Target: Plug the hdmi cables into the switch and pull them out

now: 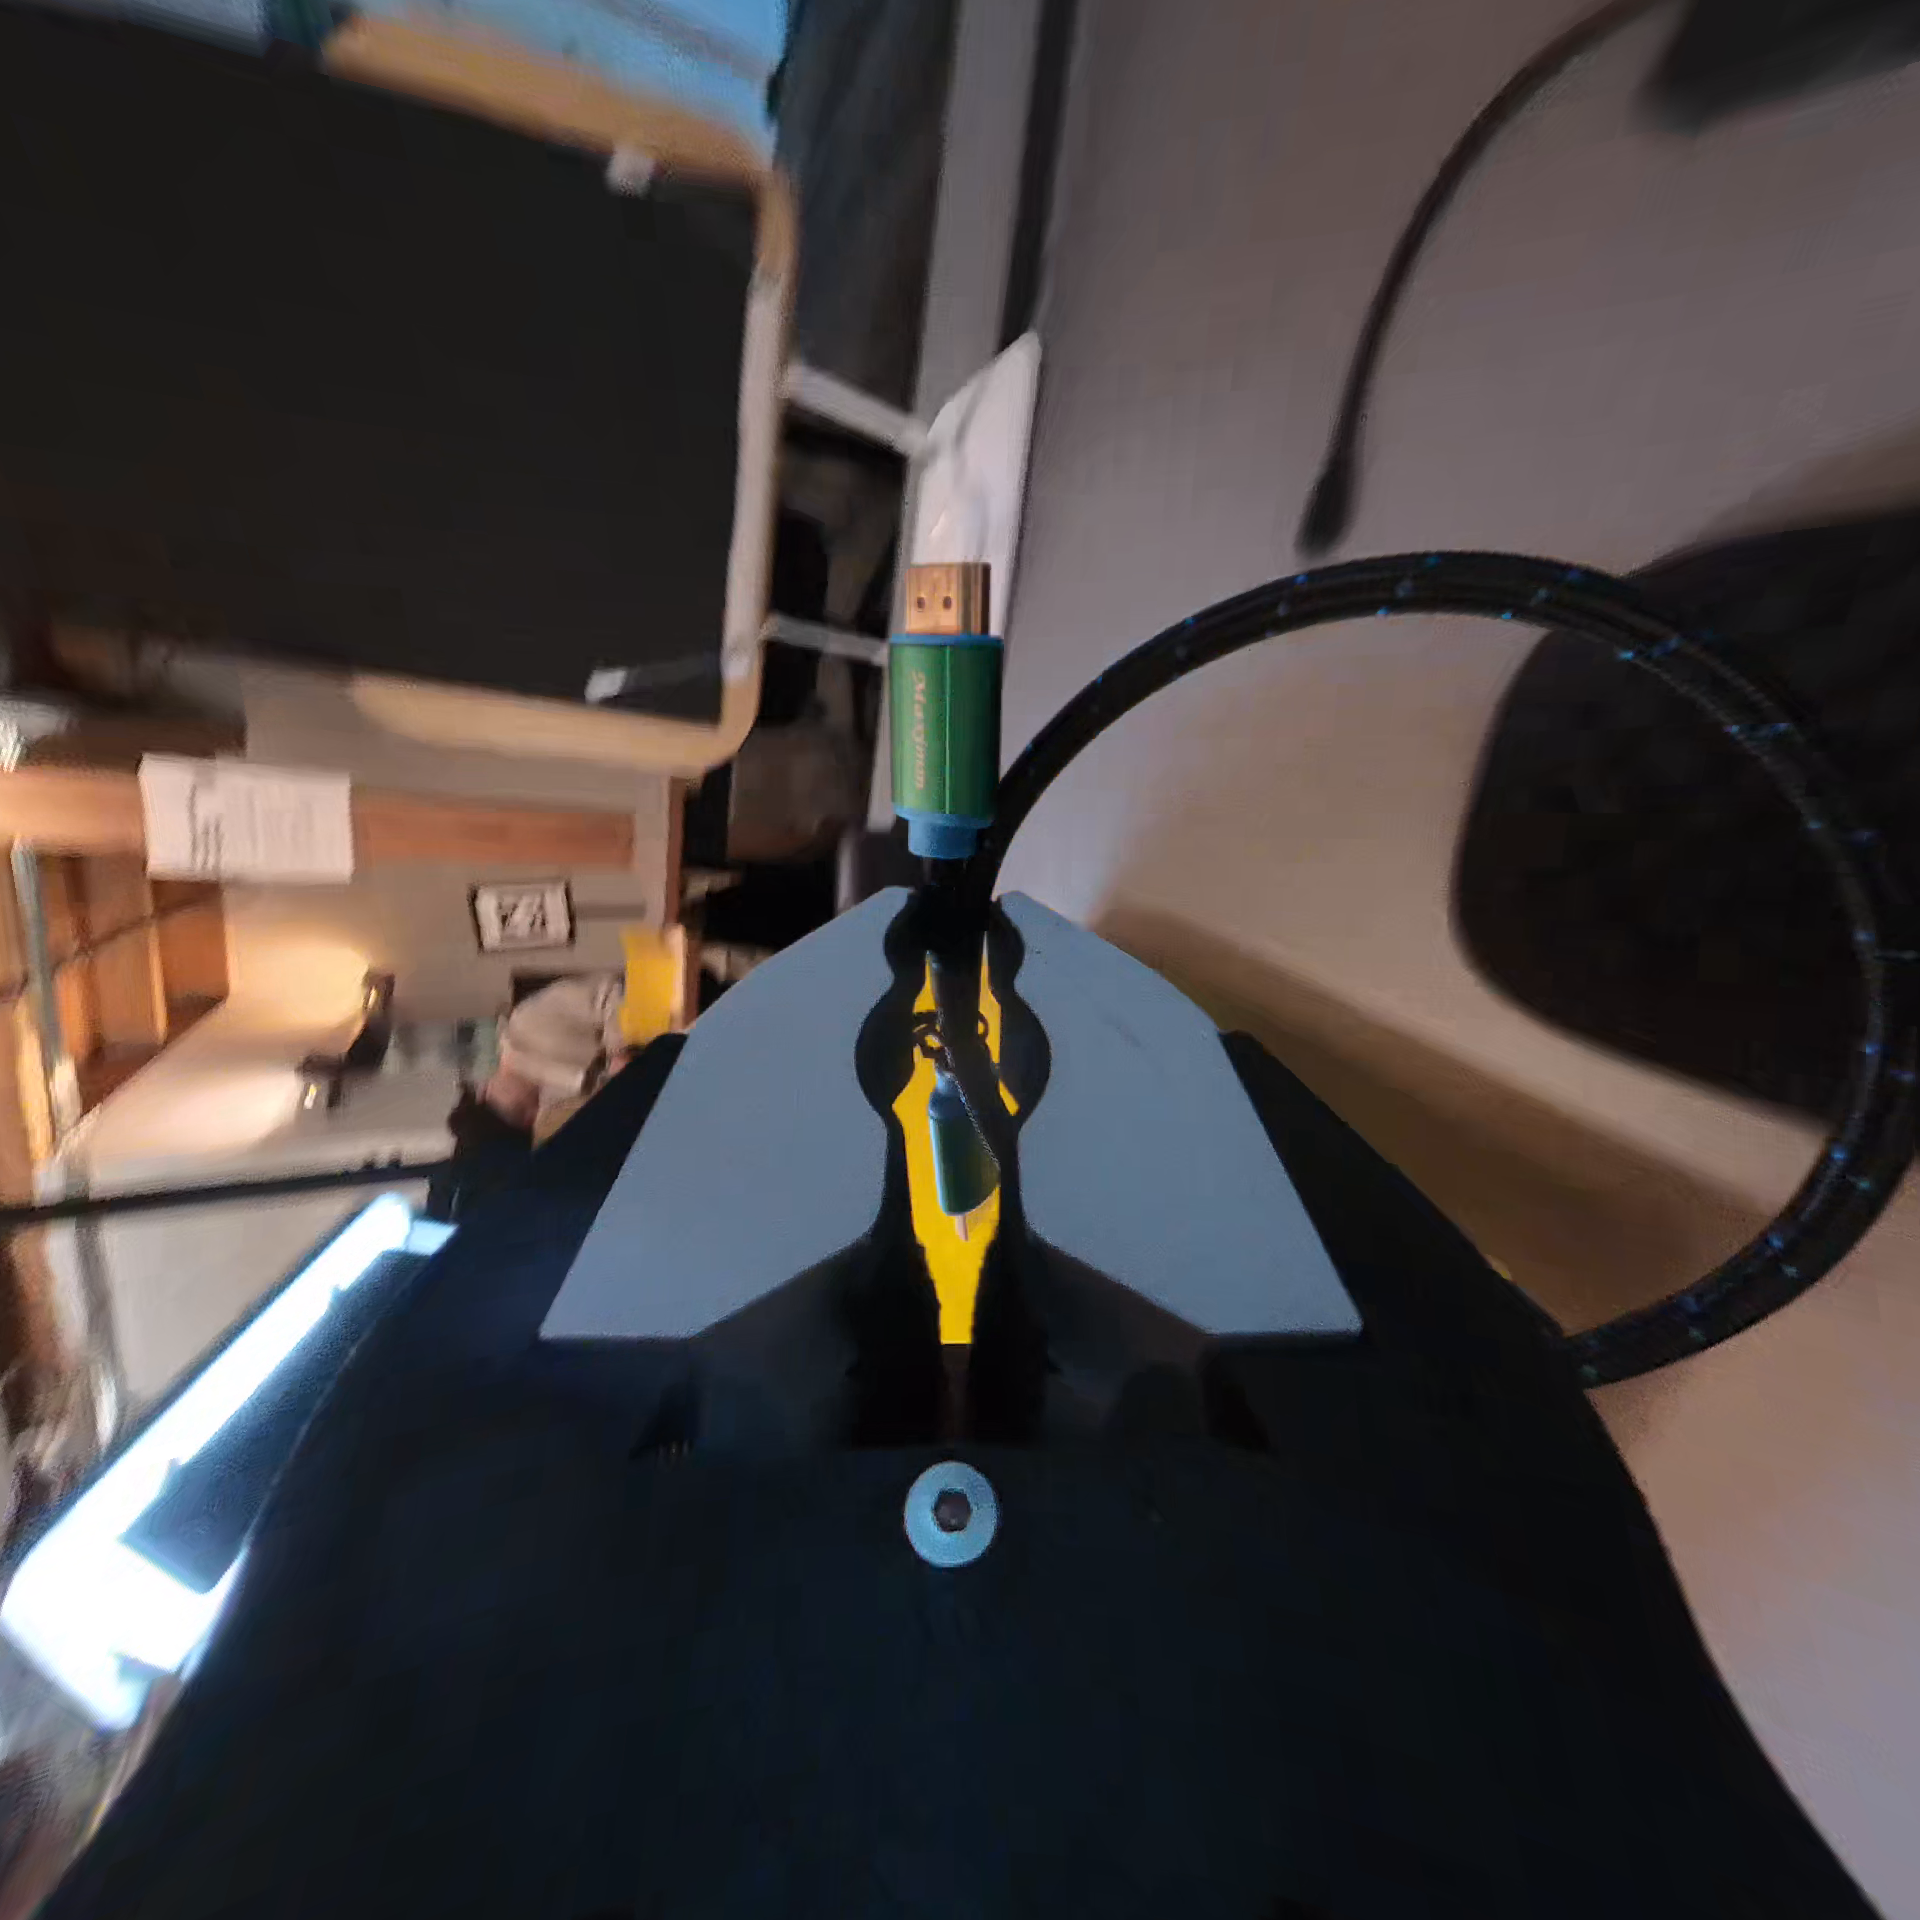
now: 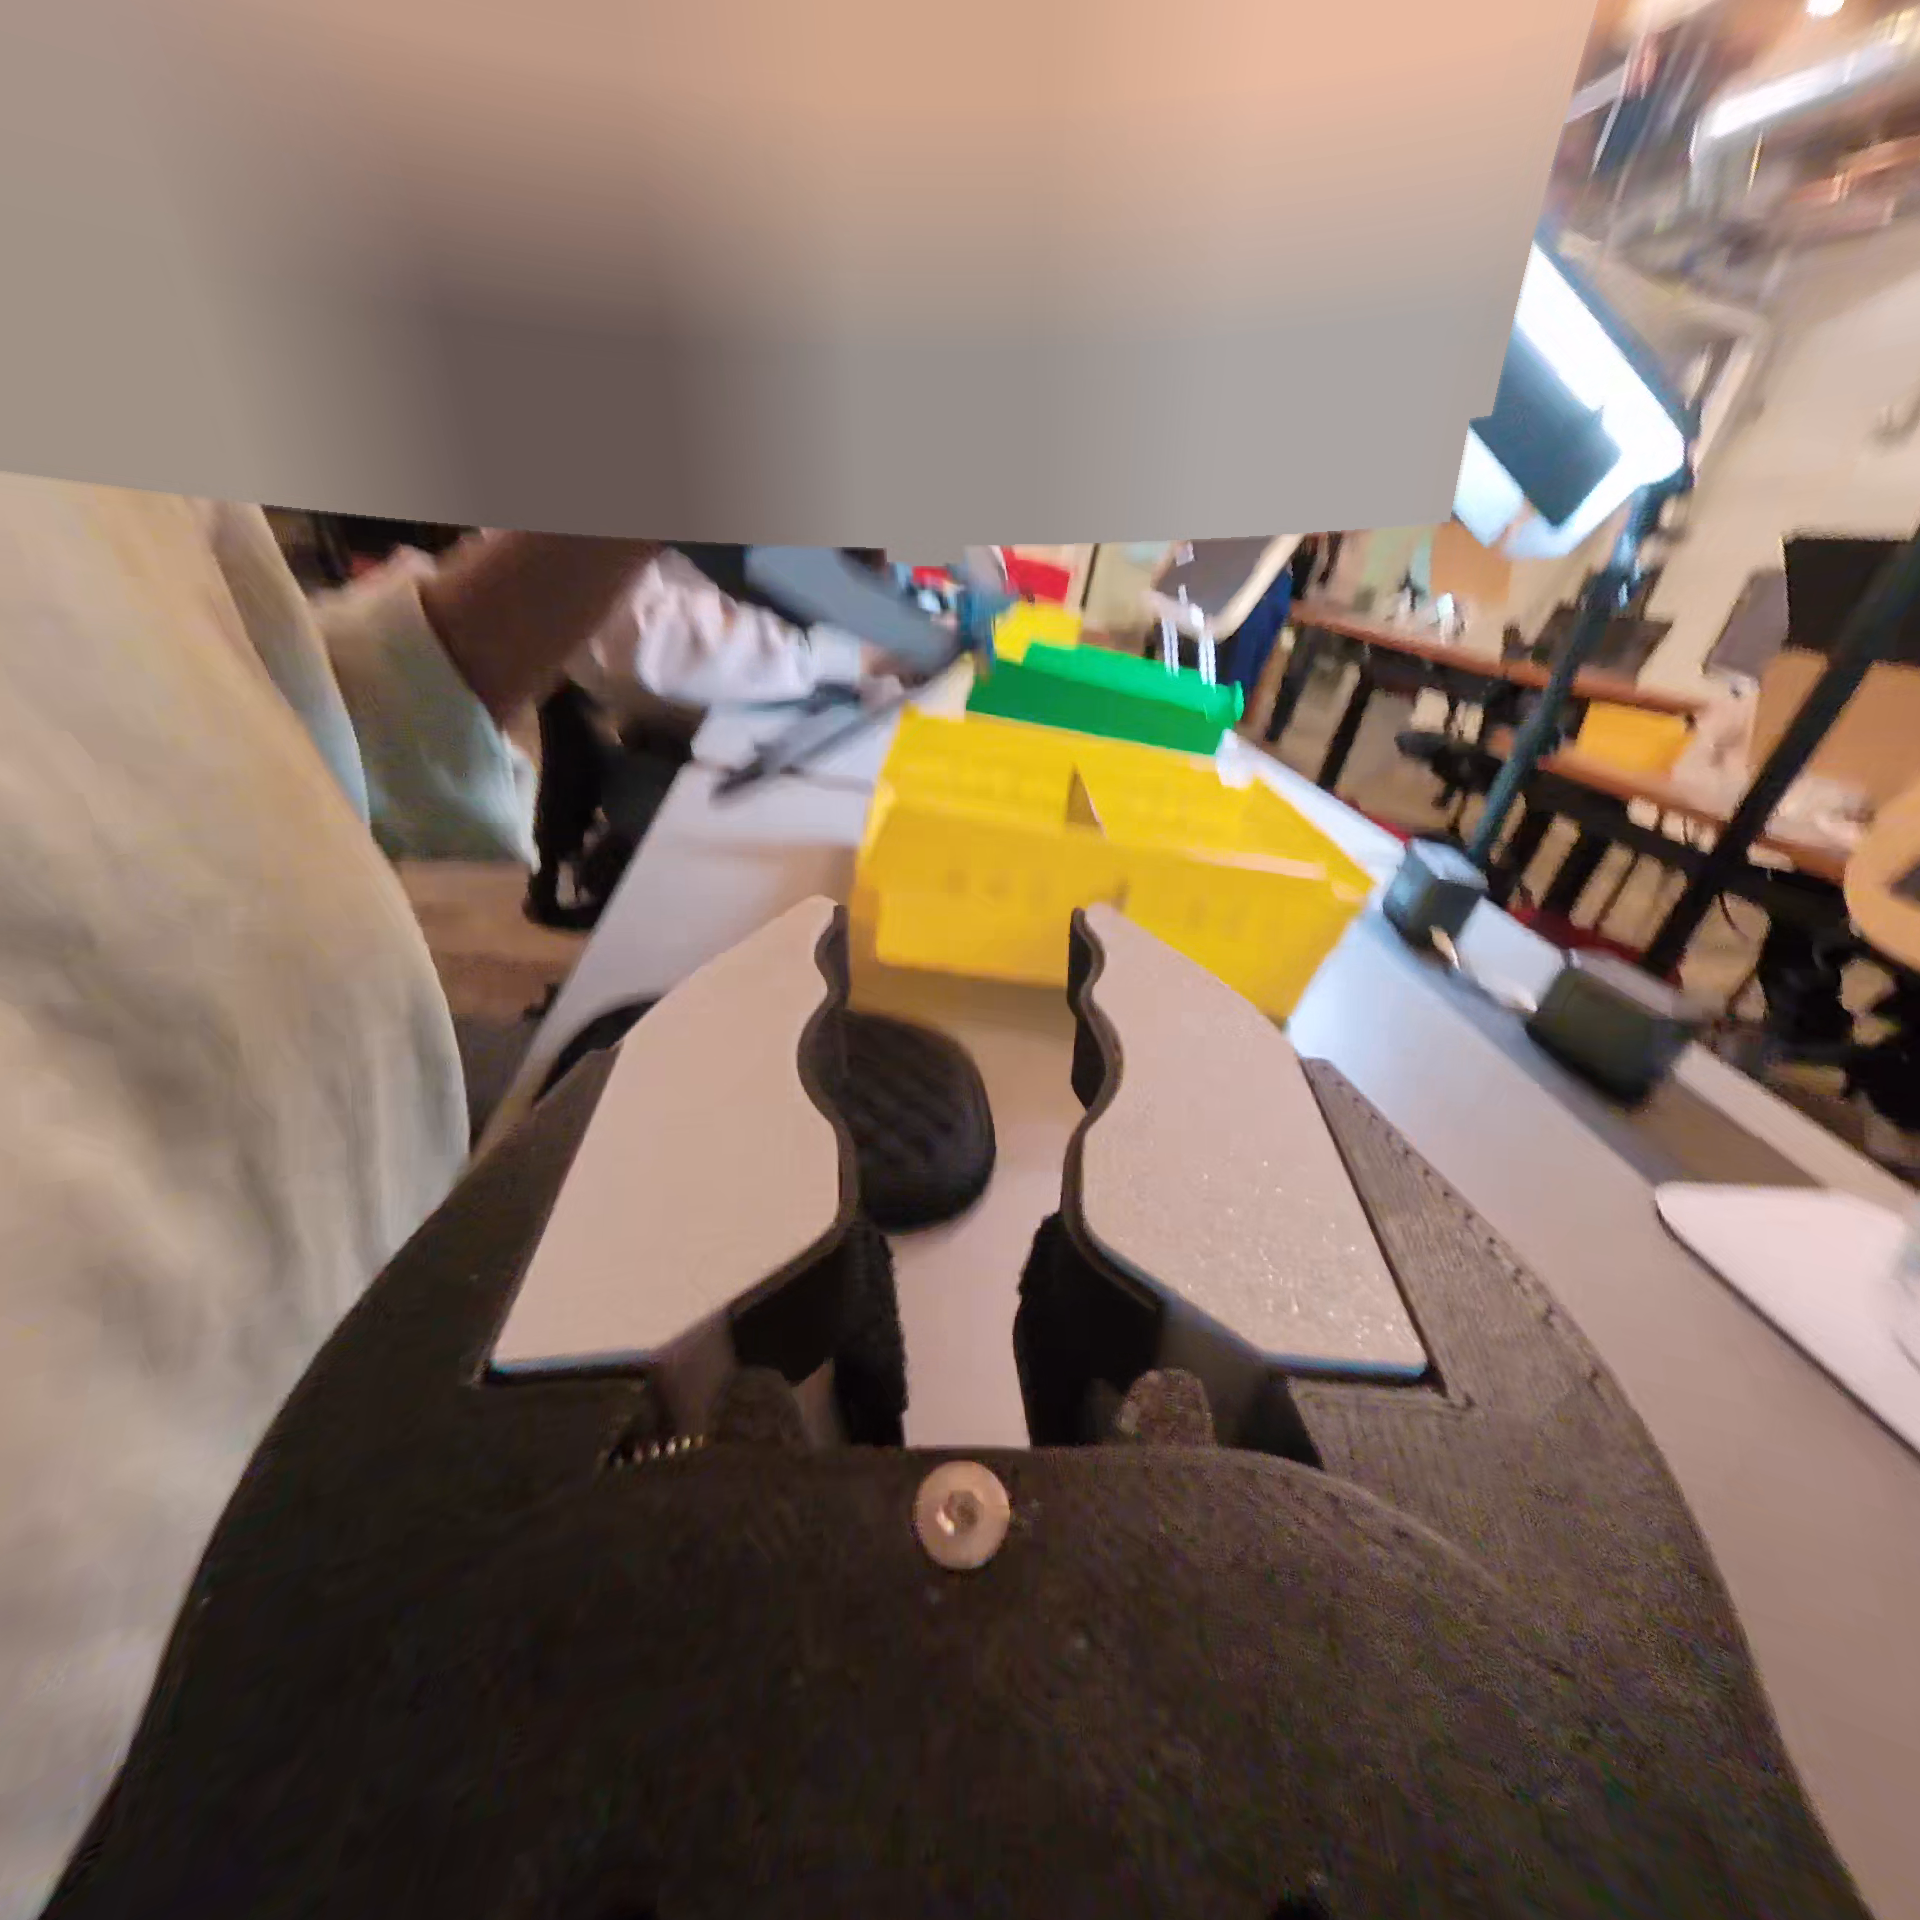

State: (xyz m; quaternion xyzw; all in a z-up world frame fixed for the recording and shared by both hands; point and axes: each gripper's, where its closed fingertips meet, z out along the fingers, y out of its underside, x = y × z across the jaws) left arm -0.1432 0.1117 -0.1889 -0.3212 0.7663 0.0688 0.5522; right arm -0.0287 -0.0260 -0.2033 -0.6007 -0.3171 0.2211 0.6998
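My left gripper (image 1: pixel 948 909) is closed on the black braided HDMI cable (image 1: pixel 1714 727), pinching it just behind the plug. The green plug (image 1: pixel 945 732) stands clear of the fingertips, pointing straight ahead, with its gold connector (image 1: pixel 943 600) exposed and not seated in anything. From the grip point the cable sweeps out to the right in a wide loop and passes back under the gripper body. Between the fingers, farther off, I see a second green plug (image 1: pixel 964 1158) against a yellow surface. A thin black cable (image 1: pixel 1382 312) lies on the pale desk (image 1: pixel 1247 520) beyond; the left wrist view is rolled sideways and blurred. My right gripper (image 2: pixel 956 935) has its fingers apart and holds nothing. It hangs over the grey desk (image 2: pixel 1558 1351), with a black oval pad (image 2: pixel 914 1122) lying below the gap and a yellow crate (image 2: pixel 1039 862) ahead. I cannot identify the switch in either view.
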